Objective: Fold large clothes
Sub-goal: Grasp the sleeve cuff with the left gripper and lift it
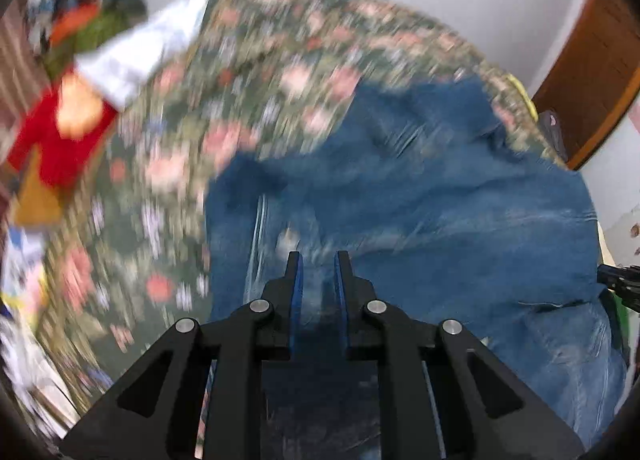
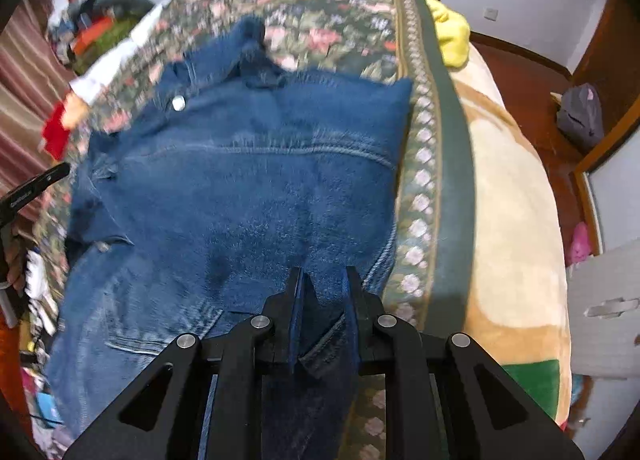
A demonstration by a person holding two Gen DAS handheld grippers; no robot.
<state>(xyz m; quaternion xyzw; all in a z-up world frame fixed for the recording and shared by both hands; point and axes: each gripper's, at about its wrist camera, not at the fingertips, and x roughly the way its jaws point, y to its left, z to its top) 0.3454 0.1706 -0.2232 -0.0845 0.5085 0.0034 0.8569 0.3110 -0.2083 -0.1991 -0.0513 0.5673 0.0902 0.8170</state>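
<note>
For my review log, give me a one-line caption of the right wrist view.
Right gripper clamps a fold of the denim jacket spread on a floral bedspread.

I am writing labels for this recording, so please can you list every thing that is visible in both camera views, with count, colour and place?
denim garment: one, blue, spread on the bed cover, a metal button near its far left
bed cover: one, dark green with pink flowers, under the garment
blanket: one, beige, right of the bed cover
yellow cloth: one, at the far right corner of the bed
clothes pile: several pieces, red, white, green, orange, far left; blurred
backpack: one, grey, on the floor at right
left gripper: black, blue pads, fabric between the fingers
right gripper: black, shut on a fold of the garment
</note>
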